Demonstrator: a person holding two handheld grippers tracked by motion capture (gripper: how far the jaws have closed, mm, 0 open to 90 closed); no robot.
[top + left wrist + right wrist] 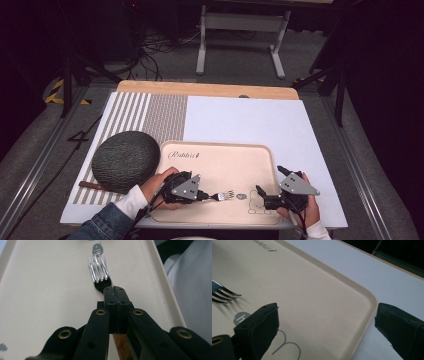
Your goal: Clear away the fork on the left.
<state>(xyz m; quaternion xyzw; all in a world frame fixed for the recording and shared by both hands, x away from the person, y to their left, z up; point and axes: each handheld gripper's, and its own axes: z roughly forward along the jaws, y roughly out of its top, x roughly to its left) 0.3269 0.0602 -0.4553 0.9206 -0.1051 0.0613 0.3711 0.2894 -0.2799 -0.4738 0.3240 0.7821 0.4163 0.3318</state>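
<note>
Two tools low over tray (260, 150): left tool (204, 195), right tool (270, 186)

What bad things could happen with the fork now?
The left gripper pinches the fork on its handle, just behind the tines, so the fork might twist or slip. The tines hang low above the tray and could scrape it. The right gripper, jaws open over the tray's corner, is close and could get bumped.
</note>
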